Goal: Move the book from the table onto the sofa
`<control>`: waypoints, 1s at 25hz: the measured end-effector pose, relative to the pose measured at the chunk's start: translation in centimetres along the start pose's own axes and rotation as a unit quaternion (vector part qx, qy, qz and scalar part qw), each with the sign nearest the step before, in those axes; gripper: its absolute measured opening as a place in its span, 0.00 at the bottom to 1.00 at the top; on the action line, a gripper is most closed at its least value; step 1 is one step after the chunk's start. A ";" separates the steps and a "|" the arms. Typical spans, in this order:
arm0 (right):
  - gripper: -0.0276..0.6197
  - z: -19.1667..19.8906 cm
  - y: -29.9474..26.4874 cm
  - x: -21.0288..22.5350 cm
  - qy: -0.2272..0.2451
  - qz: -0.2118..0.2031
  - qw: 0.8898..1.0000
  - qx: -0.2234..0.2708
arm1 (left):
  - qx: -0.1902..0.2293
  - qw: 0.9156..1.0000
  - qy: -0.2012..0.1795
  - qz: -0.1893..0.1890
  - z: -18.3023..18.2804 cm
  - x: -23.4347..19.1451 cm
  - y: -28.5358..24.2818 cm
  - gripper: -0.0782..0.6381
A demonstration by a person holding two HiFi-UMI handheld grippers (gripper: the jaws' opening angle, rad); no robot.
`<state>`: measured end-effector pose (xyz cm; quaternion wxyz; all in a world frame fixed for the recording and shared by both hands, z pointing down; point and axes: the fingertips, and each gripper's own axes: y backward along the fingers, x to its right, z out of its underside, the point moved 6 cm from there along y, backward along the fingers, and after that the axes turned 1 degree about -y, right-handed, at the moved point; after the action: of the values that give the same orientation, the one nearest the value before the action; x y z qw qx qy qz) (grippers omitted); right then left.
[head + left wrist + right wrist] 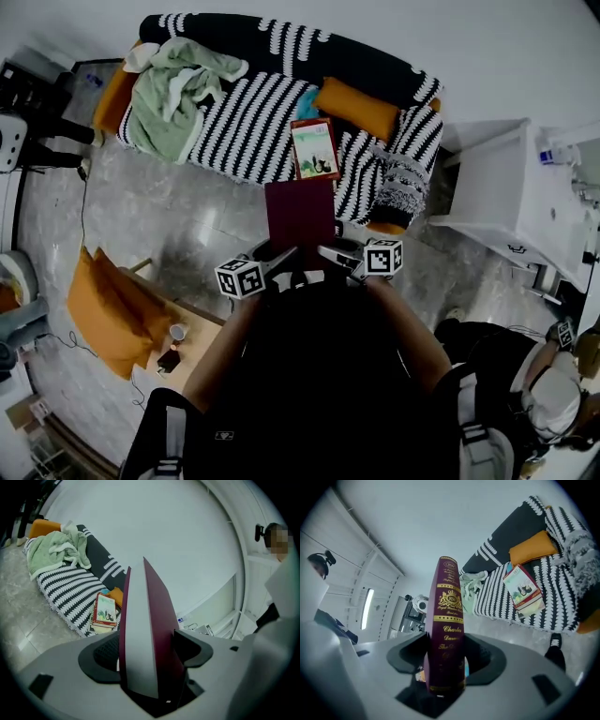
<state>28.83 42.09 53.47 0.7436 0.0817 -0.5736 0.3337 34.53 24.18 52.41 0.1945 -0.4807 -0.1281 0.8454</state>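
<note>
Book [300,214] hangs near the sofa [253,112], where a second book [314,150] lies. Our left tongs [149,654] pinch the hanging one's page edge, our right tongs [446,654] its spine.

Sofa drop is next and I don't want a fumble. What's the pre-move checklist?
1. Left gripper shut on the maroon book: ok.
2. Right gripper shut on its spine: ok.
3. Book over the sofa seat: not ok, it hangs over the floor, just short of the front edge.
4. Bare landing spot: ok, the striped seat is free between the green blanket and the red-covered book.
5. Straight-ahead path: not ok, the red-covered book lies right there.
6. Height over the seat edge: cannot tell.
</note>
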 end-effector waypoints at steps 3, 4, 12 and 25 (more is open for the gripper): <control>0.43 -2.5 0.2 1.3 -0.011 -0.003 1.000 -0.003 | -0.007 1.000 0.004 -0.003 -1.7 -0.2 -2.4 0.59; 0.43 -3.4 0.3 1.7 -0.012 -0.003 1.000 -0.006 | -0.008 1.000 0.006 -0.005 -2.2 -0.2 -3.1 0.59; 0.43 -10.0 1.1 4.9 -0.004 -0.011 0.999 -0.053 | -0.007 0.999 0.026 -0.027 -5.6 -0.2 -8.5 0.59; 0.43 -15.9 1.4 8.0 -0.009 -0.041 0.994 -0.103 | 0.017 0.996 0.047 -0.079 -8.3 0.3 -12.9 0.60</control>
<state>41.67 54.41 55.16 0.7559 0.0311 -0.6080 0.2408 44.19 36.01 53.21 0.2743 -0.5047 -0.1421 0.8061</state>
